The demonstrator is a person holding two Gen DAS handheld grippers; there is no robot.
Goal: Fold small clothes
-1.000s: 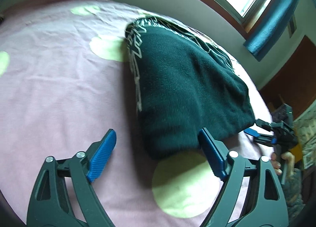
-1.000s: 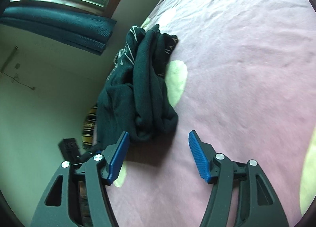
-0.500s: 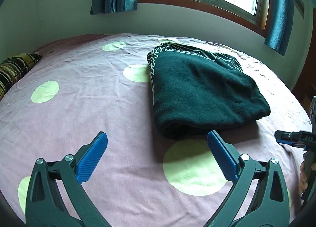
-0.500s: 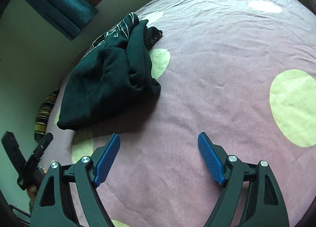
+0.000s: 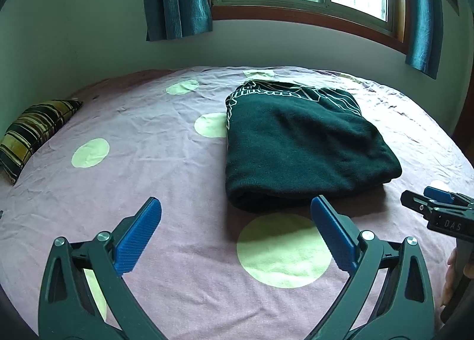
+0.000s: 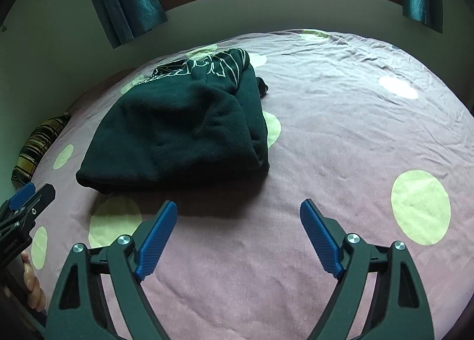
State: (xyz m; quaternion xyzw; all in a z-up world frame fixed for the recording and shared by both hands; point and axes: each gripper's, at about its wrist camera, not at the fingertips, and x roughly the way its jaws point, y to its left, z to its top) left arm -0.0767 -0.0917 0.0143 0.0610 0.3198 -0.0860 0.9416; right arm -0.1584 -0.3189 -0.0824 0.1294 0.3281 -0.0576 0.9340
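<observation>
Here both grippers (image 5: 235,232) (image 6: 238,235) gape wide, holding nothing.

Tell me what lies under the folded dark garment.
The dark green garment rests on the pink spotted bedsheet, partly covering a pale green spot at its left edge. Anything else beneath is hidden.
</observation>
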